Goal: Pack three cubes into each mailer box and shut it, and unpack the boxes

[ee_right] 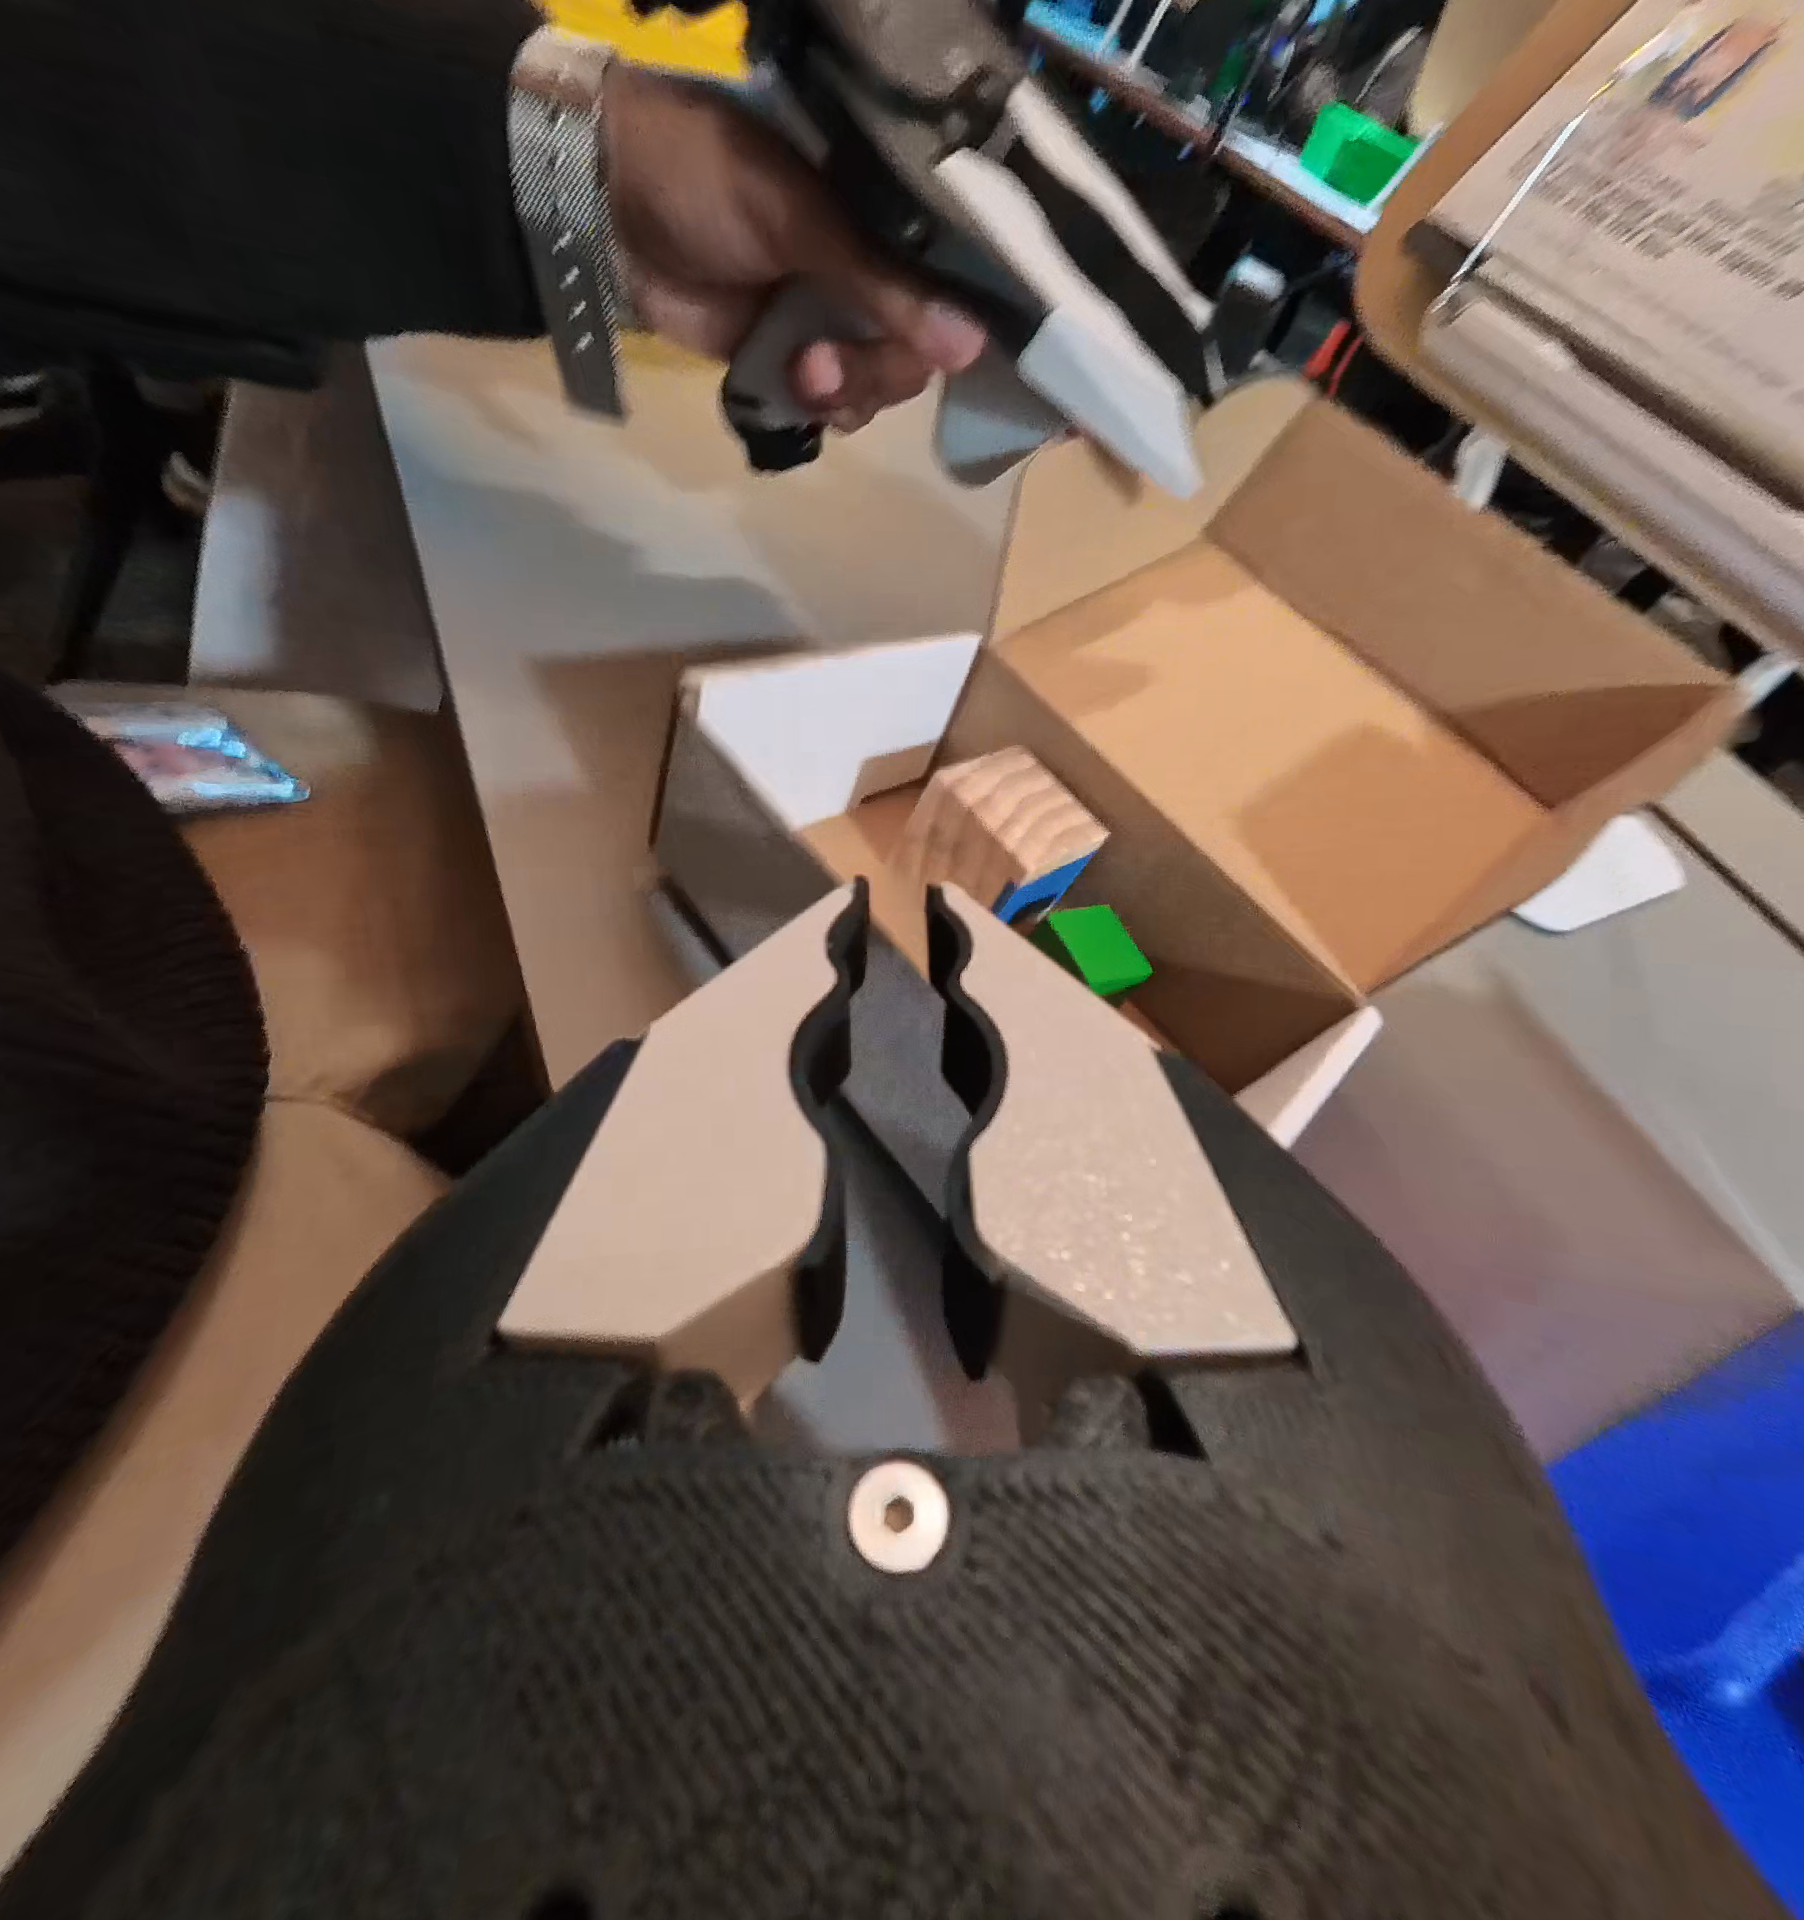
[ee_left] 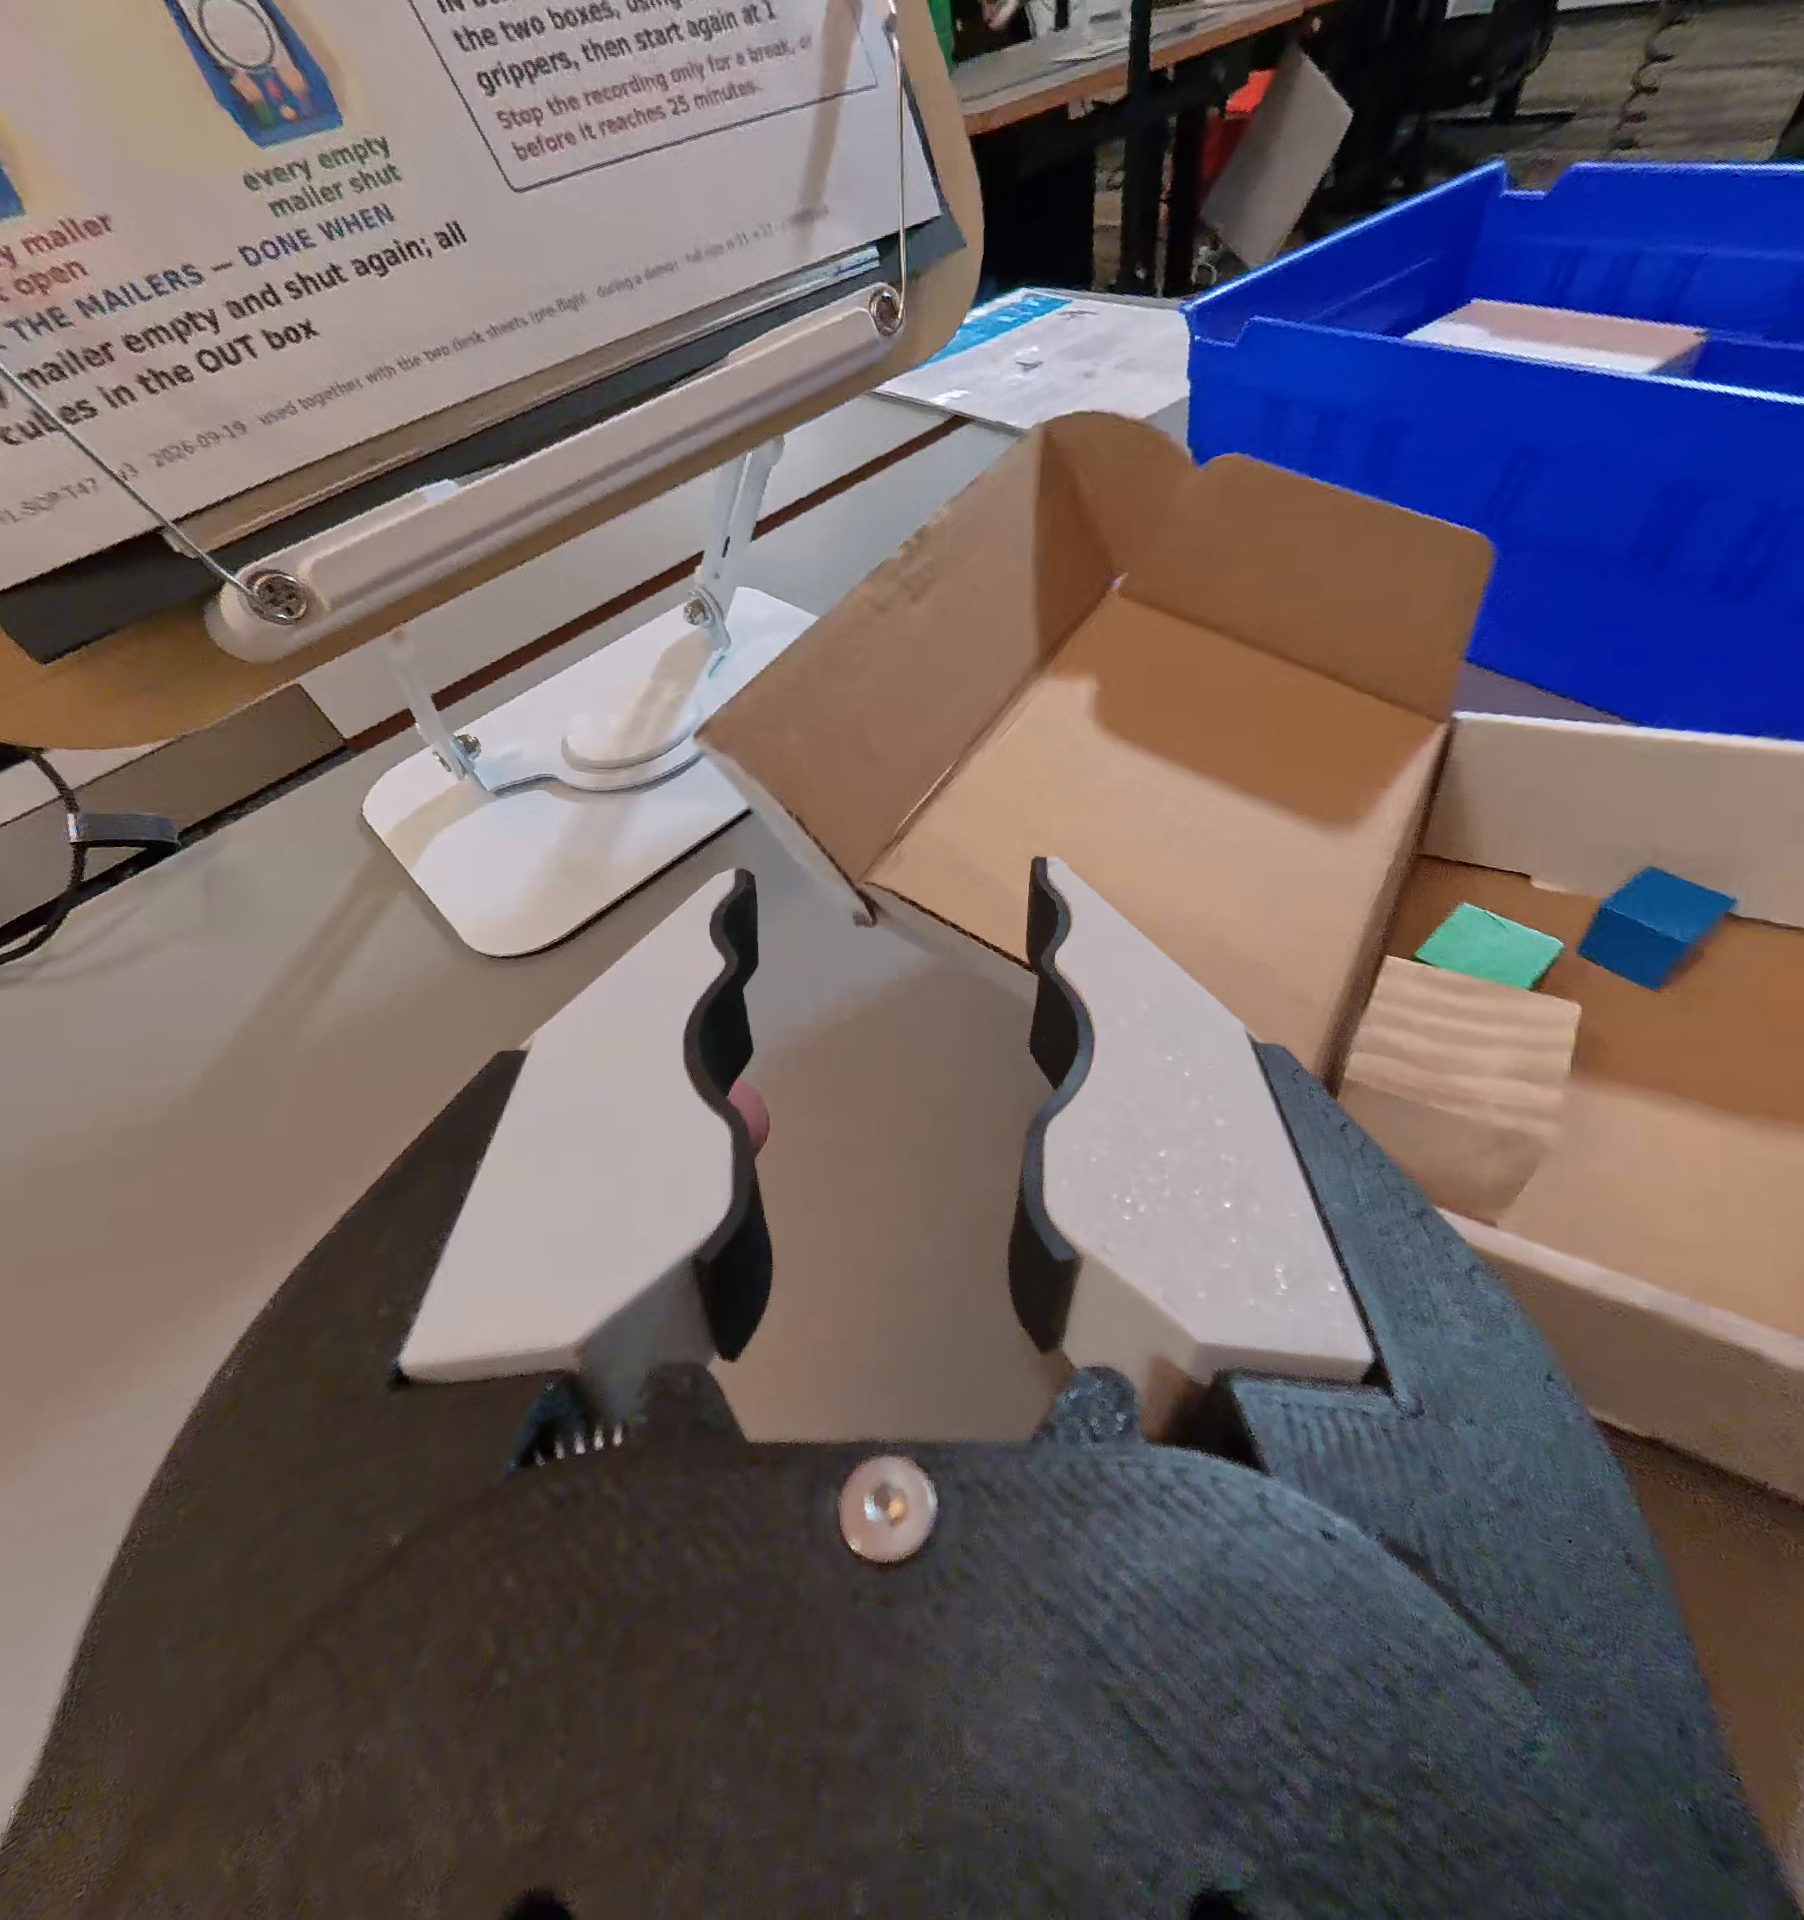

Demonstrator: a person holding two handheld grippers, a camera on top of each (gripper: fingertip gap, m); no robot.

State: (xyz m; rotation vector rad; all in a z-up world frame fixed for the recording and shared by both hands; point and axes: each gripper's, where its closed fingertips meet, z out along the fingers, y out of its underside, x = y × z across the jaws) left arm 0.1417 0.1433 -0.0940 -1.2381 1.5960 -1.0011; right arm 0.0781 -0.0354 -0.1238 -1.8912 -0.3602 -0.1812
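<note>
Far left in the left wrist view: an instruction sheet (ee_left: 378,239) clipped to a tilted stand (ee_left: 565,821), white foot planted on the grey counter (ee_left: 150,1091). Lower centre: left gripper (ee_left: 887,914), jaws spread wide, gripping nothing, tips just short of the near corner of an open mailer box (ee_left: 1168,748), bare inside and tilted, its right side resting in a shallow cardboard tray (ee_left: 1656,810). Right of that box, in the tray: a plain wooden cube (ee_left: 1459,1060) nearest, a green cube (ee_left: 1490,945) behind it, a blue cube (ee_left: 1656,925) beside that. Top right: a blue bin (ee_left: 1604,499). In the right wrist view: right gripper (ee_right: 896,914), jaws narrowed to a slim gap, nothing between them, poised over the tray's near wall.
</note>
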